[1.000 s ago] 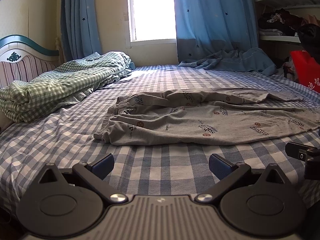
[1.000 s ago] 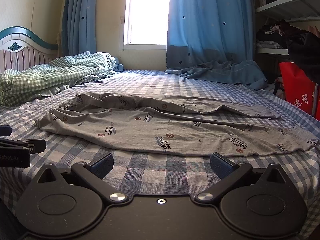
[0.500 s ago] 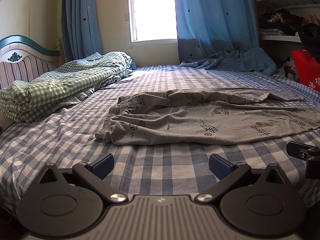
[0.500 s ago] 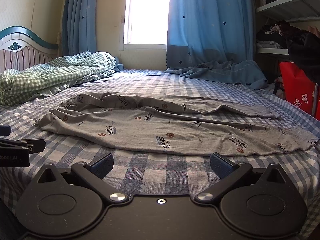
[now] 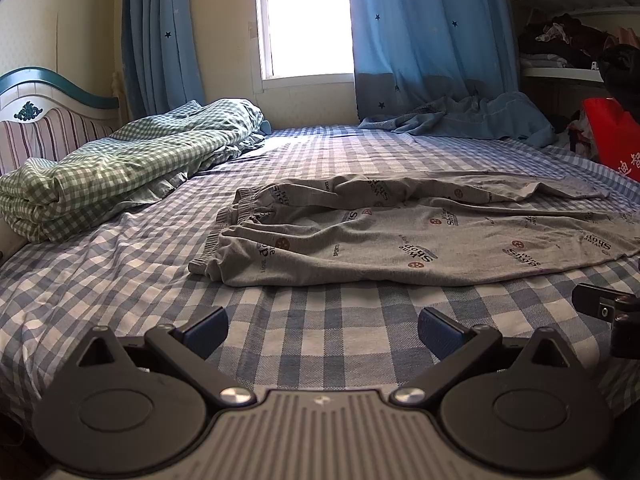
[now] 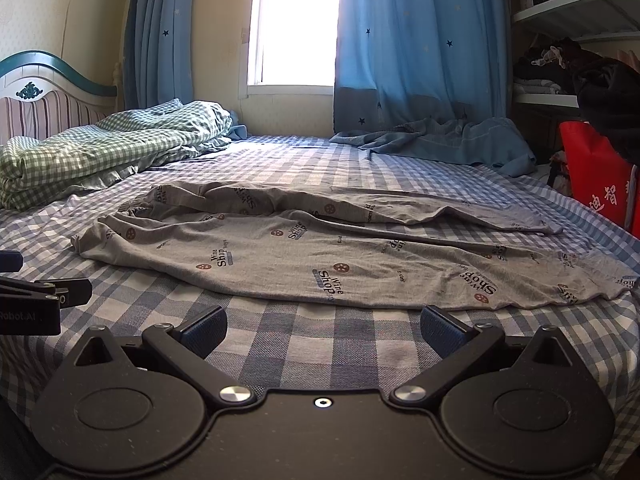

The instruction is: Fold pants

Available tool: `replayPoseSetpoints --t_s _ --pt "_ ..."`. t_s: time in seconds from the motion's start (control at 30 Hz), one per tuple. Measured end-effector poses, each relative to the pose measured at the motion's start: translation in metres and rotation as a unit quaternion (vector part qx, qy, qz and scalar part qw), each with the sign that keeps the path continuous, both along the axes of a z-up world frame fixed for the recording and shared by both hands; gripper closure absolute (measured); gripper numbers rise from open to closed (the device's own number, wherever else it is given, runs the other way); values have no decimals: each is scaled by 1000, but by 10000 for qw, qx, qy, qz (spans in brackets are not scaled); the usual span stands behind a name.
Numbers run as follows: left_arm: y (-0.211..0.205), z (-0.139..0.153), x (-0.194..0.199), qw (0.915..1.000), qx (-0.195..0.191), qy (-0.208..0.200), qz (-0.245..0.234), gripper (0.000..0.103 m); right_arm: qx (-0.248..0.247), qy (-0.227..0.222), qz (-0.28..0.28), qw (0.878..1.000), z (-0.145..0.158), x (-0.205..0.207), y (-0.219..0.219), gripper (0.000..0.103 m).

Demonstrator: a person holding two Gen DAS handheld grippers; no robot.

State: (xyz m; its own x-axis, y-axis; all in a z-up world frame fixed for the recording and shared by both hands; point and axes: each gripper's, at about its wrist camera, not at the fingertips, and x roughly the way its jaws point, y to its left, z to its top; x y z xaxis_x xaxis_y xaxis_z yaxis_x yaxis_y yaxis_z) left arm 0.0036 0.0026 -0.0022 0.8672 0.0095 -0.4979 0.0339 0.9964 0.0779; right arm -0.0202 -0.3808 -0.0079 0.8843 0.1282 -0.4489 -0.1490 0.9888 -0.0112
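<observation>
Grey printed pants (image 5: pixel 400 232) lie spread across the blue checked bed (image 5: pixel 120 264), waistband to the left, both legs running to the right. In the right wrist view the same pants (image 6: pixel 320 256) stretch across the middle, the near leg's hem at the right. My left gripper (image 5: pixel 322 330) is open, a short way in front of the pants' near edge, holding nothing. My right gripper (image 6: pixel 323 326) is open too, close to the near leg's edge. Each view catches a bit of the other tool at its side.
A rolled green checked quilt (image 5: pixel 112 164) lies at the left by the headboard (image 5: pixel 36 120). A blue cloth (image 5: pixel 472 120) sits under the curtains at the far side. A red bag (image 6: pixel 596 180) and cluttered shelves (image 6: pixel 560 80) stand to the right.
Both grippers have crept slightly forward toward the pants. The pants have not moved and both grippers stay open.
</observation>
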Motion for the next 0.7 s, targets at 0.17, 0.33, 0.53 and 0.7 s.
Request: replayPoseSetpoints --t_s 0.17,0.33,0.53,0.7 --pt "3 -3 7 9997 -122 227 6 0 -34 117 -18 9999 -2 3 1 1" --pt "5 -3 16 9989 -225 404 -46 0 -75 268 0 9996 0 10 2 1" --pt "5 3 28 9986 -203 479 42 0 -7 560 -67 9984 7 25 3 1" --pt "1 6 40 9983 -90 571 64 0 23 659 -65 9978 10 35 2 1"
